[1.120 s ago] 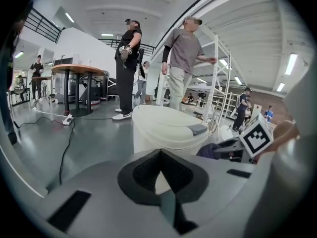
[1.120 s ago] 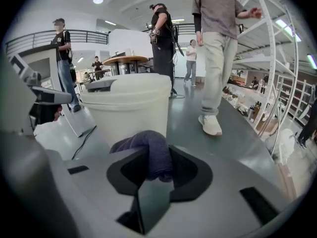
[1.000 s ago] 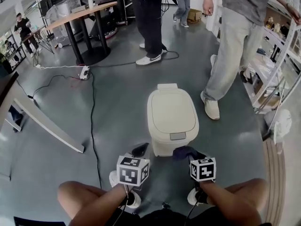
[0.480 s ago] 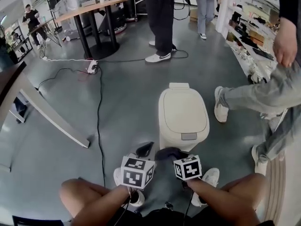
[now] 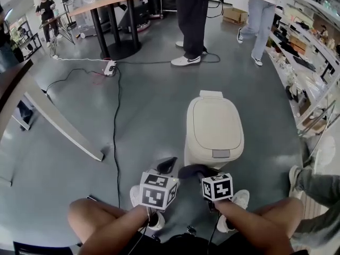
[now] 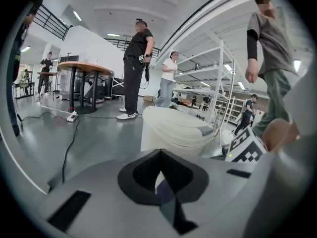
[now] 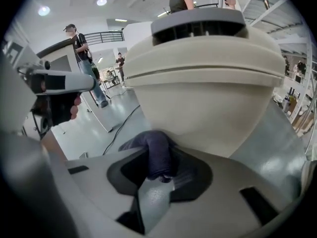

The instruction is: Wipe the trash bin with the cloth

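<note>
Bin [image 5: 214,129]: one; cream, lid shut; stands on the floor [image 5: 151,102] at the head view's centre
Cloth [image 5: 190,171]: one; dark, bunched; at the bin's 7 o'clock, pressed to its front wall under the lid's rim
Right gripper [image 5: 197,172]: jaws clamped on the cloth
Left gripper [image 5: 165,166]: jaws closed together with nothing between them; just beside the right gripper at its 9 o'clock, apart from the bin
Open room: bare floor from the bin's 8 to 12 o'clock, out to one cable [image 5: 113,132]
Edges: shelves [image 5: 313,52] near at 2 to 3 o'clock; a slanted beam [image 5: 64,126] well apart at 9 o'clock
People: two standing at 12 o'clock, well apart from the bin; one leg [image 5: 319,187] at 4 o'clock
Table [image 5: 111,1]: one; round, at 11 o'clock, far off
</note>
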Demonstrator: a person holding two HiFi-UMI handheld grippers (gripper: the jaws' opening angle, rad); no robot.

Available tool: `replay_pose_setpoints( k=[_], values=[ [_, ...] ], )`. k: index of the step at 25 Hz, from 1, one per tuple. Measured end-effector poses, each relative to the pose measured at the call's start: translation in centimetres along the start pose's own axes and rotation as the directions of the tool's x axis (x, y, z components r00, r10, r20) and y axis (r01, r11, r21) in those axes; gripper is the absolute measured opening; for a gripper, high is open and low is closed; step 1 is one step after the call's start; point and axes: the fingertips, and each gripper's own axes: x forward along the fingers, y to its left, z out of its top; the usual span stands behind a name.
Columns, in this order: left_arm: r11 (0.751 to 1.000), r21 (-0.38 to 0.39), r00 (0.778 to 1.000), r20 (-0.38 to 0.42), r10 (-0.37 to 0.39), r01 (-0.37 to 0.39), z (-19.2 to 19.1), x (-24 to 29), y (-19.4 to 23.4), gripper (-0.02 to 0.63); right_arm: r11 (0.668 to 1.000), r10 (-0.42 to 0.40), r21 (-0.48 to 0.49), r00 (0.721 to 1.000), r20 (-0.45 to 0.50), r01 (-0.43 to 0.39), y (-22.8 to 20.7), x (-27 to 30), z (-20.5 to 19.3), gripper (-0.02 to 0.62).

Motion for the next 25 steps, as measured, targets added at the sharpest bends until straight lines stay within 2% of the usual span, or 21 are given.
replay_pose_setpoints(
  k=[6, 13, 25],
  values=[
    [0.999, 0.033, 0.999, -0.025, -0.023, 0.024, -0.7, 0.6, -1.2, -0.002, 0.998, -0.041, 0.038, 0.999, -0.015, 0.042, -2.8, -0.6, -1.2, 0.098],
    [0.998, 0.058, 0.998, -0.059, -0.016, 0.02, -1.6, 1.6, -1.9, -0.003, 0.992, -0.099, 0.072, 0.995, -0.015, 0.1, -6.4, -1.9, -2.1, 0.098],
    [0.998, 0.064, 0.991, -0.13, -0.014, 0.022, -3.4, 3.8, -2.7, -0.003, 0.977, -0.177, 0.118, 0.984, -0.012, 0.178, -11.0, -3.3, -3.3, 0.098]
  ],
)
